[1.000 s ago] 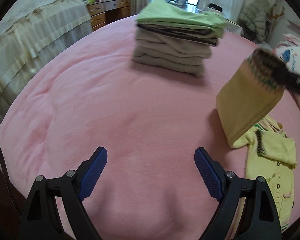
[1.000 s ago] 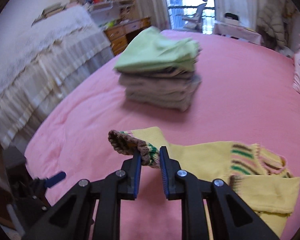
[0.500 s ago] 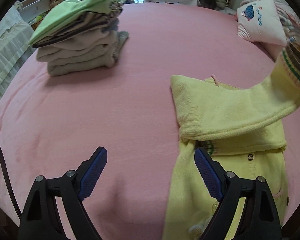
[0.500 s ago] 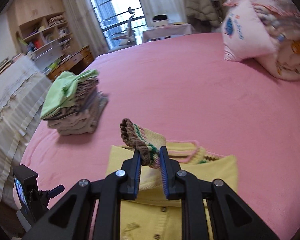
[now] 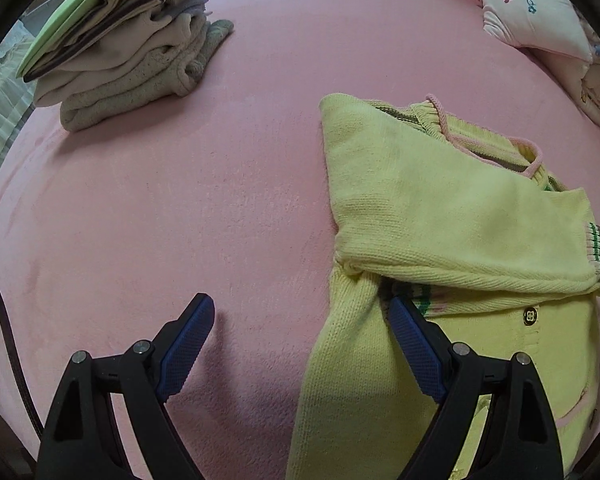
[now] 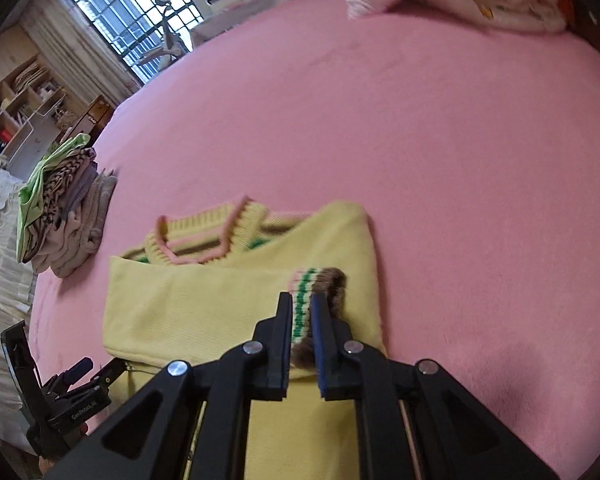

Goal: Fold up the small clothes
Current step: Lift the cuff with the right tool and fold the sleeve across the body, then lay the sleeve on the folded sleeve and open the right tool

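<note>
A small yellow knit cardigan (image 5: pixel 440 216) with a pink-trimmed collar lies on the pink bed; it also shows in the right wrist view (image 6: pixel 220 300). One sleeve is folded across the chest. My right gripper (image 6: pixel 302 312) is shut on that sleeve's striped cuff (image 6: pixel 312 284), low over the cardigan's right side; the cuff shows at the right edge of the left wrist view (image 5: pixel 598 254). My left gripper (image 5: pixel 300 312) is open and empty, low over the bed, its right finger (image 5: pixel 416 348) over the cardigan's left edge.
A stack of folded clothes (image 5: pixel 132 44) with a green top piece sits at the far left of the bed, also in the right wrist view (image 6: pixel 64 204). Pillows (image 5: pixel 540 16) lie at the far right. A window, shelves (image 6: pixel 24 112) and a draped bed stand beyond.
My right gripper has carried the cuff across the cardigan and lowered it, so the sleeve now lies folded over the chest. My left gripper has moved right, up to the cardigan's left edge.
</note>
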`<state>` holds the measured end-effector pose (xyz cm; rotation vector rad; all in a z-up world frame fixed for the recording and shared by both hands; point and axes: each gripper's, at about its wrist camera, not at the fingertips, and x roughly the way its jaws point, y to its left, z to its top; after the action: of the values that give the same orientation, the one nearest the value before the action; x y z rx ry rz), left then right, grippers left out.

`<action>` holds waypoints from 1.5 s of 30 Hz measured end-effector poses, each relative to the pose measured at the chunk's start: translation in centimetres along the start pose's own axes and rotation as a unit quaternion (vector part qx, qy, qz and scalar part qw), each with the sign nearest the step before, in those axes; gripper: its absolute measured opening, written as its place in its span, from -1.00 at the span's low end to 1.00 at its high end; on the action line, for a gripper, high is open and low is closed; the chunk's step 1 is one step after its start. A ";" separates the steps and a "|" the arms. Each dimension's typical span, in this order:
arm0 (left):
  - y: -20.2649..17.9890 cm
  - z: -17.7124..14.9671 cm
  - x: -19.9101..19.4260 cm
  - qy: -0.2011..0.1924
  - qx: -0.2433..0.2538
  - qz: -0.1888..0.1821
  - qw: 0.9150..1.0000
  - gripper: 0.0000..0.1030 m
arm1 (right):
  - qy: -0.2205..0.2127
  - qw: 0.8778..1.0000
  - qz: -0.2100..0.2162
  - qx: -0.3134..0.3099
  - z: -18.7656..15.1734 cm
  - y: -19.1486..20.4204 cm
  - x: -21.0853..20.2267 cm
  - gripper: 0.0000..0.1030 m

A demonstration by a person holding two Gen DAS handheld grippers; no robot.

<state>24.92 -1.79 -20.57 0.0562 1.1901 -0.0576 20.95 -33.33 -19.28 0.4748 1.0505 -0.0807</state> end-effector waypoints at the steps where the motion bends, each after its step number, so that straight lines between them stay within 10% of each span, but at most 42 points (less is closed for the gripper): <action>1: 0.1 0.1 -0.2 0.002 0.001 -0.002 1.000 0.71 | 0.005 1.000 0.004 0.003 0.1 -0.3 0.1 -0.81; 9: 1.2 2.2 -2.6 -0.036 0.016 -0.011 0.999 0.71 | -0.011 1.000 0.005 0.005 2.2 -0.8 -1.0 -0.41; 22: 1.6 7.8 1.6 0.008 0.027 -0.074 0.997 0.71 | 0.069 0.993 0.064 0.069 2.8 -3.2 4.2 -0.41; 33: 1.8 10.2 3.7 0.019 -0.007 -0.101 0.995 0.68 | -0.053 0.998 0.004 -0.043 3.1 0.1 -0.3 -0.80; 38: 0.8 11.5 6.1 0.036 0.004 -0.101 0.994 0.22 | -0.035 0.998 -0.006 -0.048 3.1 -0.3 1.4 -0.80; 41: 0.6 12.0 6.9 0.030 -0.003 -0.128 0.991 -0.61 | -0.032 0.999 -0.004 -0.035 3.0 -1.0 2.0 -0.80; 45: -0.5 12.0 6.1 -0.016 0.021 -0.101 0.994 -0.72 | -0.048 0.998 -0.018 -0.039 2.8 -1.0 2.2 -0.87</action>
<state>38.20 -3.25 -21.77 -0.0291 1.1587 -0.2610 24.01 -35.02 -20.36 0.3773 0.9643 -0.0937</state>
